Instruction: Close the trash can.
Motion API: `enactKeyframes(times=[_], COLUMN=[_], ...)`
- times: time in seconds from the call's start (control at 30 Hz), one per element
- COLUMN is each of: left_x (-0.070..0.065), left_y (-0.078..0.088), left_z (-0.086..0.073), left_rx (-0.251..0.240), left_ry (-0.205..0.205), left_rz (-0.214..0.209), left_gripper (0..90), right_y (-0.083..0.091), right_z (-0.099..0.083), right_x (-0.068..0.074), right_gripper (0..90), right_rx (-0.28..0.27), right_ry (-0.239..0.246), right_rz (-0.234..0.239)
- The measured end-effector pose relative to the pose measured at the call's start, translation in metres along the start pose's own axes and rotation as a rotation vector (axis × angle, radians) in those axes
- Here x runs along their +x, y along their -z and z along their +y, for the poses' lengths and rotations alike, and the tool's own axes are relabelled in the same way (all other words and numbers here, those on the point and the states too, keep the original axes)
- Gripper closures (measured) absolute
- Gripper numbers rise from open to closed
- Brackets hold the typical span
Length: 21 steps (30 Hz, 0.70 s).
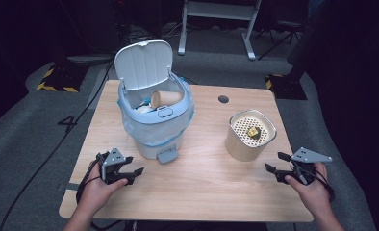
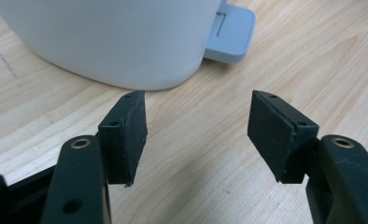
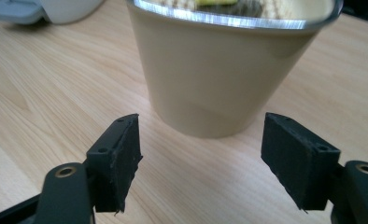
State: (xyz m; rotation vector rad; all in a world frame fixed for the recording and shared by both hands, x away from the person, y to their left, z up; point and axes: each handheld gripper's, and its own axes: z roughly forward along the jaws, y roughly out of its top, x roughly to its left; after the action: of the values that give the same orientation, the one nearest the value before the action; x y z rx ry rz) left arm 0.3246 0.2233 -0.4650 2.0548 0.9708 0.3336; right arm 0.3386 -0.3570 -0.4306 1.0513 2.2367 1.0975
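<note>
Right gripper [image 1: 275, 162] low over the pale wooden table [image 1: 202, 187], jaws wide, nothing between. Beige tapered container with perforated top [image 1: 250, 134] stands just ahead, not touching. Left gripper [image 1: 132, 165] likewise wide and empty, near the white pedal bin with raised lid [image 1: 156, 113].

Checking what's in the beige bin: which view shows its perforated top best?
The high view: it looks down on the beige bin, showing its whole perforated top. The right gripper view shows mostly its side wall and rim.

Grey carpet floor [image 1: 29, 139], white desk frame [image 1: 216, 24] in dim surroundings.
</note>
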Motion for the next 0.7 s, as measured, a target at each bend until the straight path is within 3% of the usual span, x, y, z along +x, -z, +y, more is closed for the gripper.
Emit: enactKeyframes(times=[0.23,0.43,0.6,0.7], left_x=[0.003,0.007,0.014,0.02], left_y=[0.014,0.027,0.041,0.051], left_z=[0.011,0.027,0.043,0.056], left_rx=[-0.062,-0.089,-0.118,-0.148], left_ry=[0.015,0.01,0.005,0.004], left_rz=[0.003,-0.004,-0.016,-0.04], left_gripper=[39.3,38.9,39.1,38.6], right_y=[-0.032,-0.044,-0.045,-0.044], right_z=[-0.039,-0.055,-0.057,-0.058], right_x=[0.001,0.006,0.01,0.011], right_gripper=[26.8,26.1,24.8,24.8], right_rx=[0.041,0.079,0.087,0.095], right_ry=[-0.086,-0.062,-0.046,-0.069], right_rz=[0.014,-0.03,-0.027,-0.022])
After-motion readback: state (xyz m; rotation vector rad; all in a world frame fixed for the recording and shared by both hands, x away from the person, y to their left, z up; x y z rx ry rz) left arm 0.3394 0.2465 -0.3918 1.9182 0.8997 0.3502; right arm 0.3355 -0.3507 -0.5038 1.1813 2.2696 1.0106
